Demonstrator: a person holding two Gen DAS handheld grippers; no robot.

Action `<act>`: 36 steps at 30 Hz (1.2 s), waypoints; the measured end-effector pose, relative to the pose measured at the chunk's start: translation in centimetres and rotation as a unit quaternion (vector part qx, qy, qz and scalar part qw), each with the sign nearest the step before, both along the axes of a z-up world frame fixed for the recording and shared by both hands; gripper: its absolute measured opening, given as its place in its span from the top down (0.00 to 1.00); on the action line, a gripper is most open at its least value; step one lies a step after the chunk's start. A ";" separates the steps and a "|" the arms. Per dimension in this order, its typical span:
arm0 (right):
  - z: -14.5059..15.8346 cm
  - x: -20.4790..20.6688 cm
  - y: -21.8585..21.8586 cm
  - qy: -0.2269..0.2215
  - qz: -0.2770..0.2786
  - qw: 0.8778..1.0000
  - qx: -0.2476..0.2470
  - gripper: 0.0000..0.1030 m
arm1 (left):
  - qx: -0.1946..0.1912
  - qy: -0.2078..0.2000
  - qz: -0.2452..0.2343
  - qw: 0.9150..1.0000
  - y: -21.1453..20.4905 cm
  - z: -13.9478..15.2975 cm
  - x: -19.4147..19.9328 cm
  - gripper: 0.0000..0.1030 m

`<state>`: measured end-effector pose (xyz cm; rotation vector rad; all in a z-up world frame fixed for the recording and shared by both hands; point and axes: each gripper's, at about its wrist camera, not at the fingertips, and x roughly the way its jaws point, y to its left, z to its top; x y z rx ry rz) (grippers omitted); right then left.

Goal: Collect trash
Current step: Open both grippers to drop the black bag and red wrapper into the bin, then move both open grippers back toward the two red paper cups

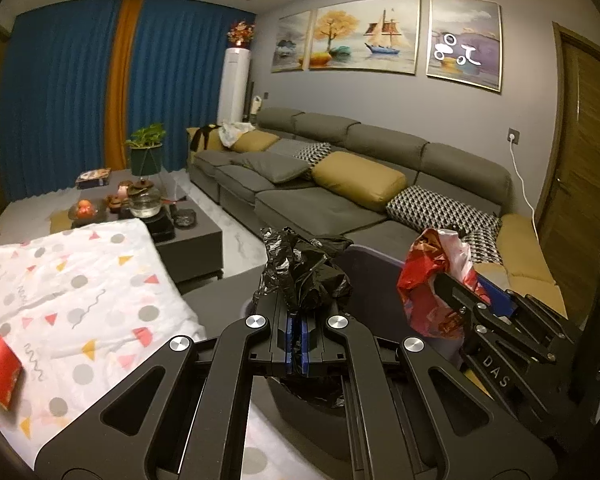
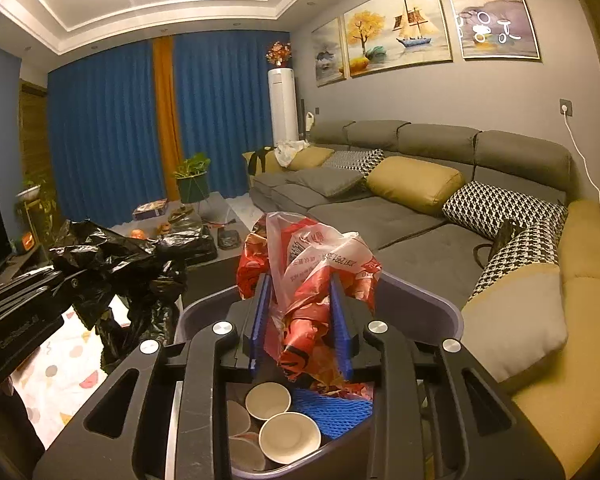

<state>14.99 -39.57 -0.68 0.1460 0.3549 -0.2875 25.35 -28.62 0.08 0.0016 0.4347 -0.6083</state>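
Left gripper point(image 1: 298, 320) clamped on black bag point(image 1: 304, 276); right gripper point(image 2: 302, 320) loosely holds red bag point(image 2: 312, 280) above bin point(image 2: 420, 292); loose grip risks bag falling outside

Two grippers: the left gripper point(image 1: 298, 316) and the right gripper point(image 2: 302, 316). One black bag point(image 1: 304, 276). One red and white bag point(image 2: 316, 264). One trash bin point(image 2: 420, 300) with about four paper cups point(image 2: 290, 436) inside. Three pictures point(image 1: 364, 32) on the far wall. One red packet point(image 1: 0, 368) on the left.
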 end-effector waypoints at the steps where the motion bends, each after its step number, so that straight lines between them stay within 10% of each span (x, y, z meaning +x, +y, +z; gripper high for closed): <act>1: -0.1 0.0 -0.1 0.000 0.000 1.000 0.002 0.70 | 0.000 -0.001 -0.002 1.000 -0.2 -0.1 0.1 0.99; 15: -0.3 1.0 -1.8 -0.002 -0.006 1.000 0.015 0.59 | 0.000 0.026 -0.034 0.999 -3.0 -1.6 2.2 0.97; 18: -0.4 1.0 -2.3 -0.001 -0.006 1.000 0.024 0.58 | 0.002 0.040 -0.038 0.998 -3.2 -2.3 2.8 0.80; 20: -0.5 1.1 -2.6 0.000 -0.004 0.999 0.034 0.55 | 0.003 0.046 -0.029 0.999 -3.1 -2.7 3.0 0.52; 26: -0.5 0.5 -3.1 -0.002 -0.011 0.999 0.043 0.52 | -0.003 0.040 -0.004 0.999 -1.7 -2.9 2.7 0.26; 36: 0.1 -1.2 -1.4 -0.016 -0.019 0.999 0.030 0.28 | 0.007 0.014 0.089 0.996 3.8 -2.7 0.2 0.12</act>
